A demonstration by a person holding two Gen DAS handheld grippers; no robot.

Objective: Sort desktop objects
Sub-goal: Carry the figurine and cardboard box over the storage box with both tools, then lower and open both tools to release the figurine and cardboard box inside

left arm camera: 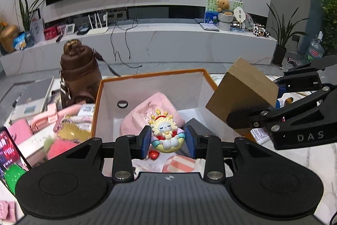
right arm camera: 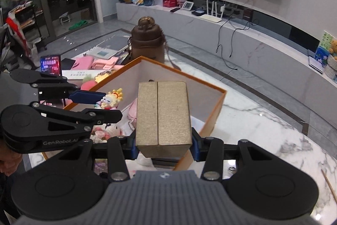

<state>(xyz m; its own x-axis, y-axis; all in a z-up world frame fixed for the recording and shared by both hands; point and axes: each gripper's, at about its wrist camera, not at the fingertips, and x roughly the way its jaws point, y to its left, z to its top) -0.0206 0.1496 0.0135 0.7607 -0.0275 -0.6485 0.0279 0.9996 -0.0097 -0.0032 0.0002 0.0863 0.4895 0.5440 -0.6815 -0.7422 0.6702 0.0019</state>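
Observation:
My left gripper (left arm camera: 168,141) is shut on a small sun-faced toy figurine (left arm camera: 166,133) and holds it above the open orange-rimmed box (left arm camera: 151,75). The figurine also shows in the right wrist view (right arm camera: 110,99), held by the left gripper (right arm camera: 103,101). My right gripper (right arm camera: 164,144) is shut on a tan cardboard box (right arm camera: 163,113) and holds it over the orange box's near rim (right arm camera: 219,107). The cardboard box shows tilted in the left wrist view (left arm camera: 242,94). Inside the orange box lie a pink pouch (left arm camera: 155,107), a striped item (left arm camera: 181,163) and a red ball (left arm camera: 153,155).
A brown water bottle (left arm camera: 78,75) stands behind the orange box's left corner. Pink items (left arm camera: 52,117), a book (left arm camera: 33,96) and a lit phone (left arm camera: 8,149) crowd the table left of the box. White marble tabletop (right arm camera: 263,130) lies to the right. A TV console (left arm camera: 168,39) runs behind.

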